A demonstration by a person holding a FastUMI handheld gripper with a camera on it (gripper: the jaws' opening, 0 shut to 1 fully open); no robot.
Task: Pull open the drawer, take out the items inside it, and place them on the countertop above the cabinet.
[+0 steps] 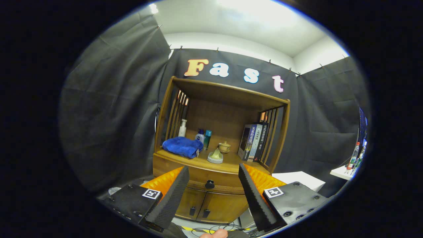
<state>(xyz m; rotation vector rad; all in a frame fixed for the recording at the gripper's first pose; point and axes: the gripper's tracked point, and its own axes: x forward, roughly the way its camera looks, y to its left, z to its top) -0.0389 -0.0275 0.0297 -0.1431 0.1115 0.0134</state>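
Gripper camera facing cabinet (211, 185), near

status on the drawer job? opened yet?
Done: nothing yet; the drawer sits flush and shut in the cabinet. In hand: the gripper is open, empty, fingers framing the drawer knob ahead. Left: pull it open, lift items out, set them on the countertop beside the blue towel.
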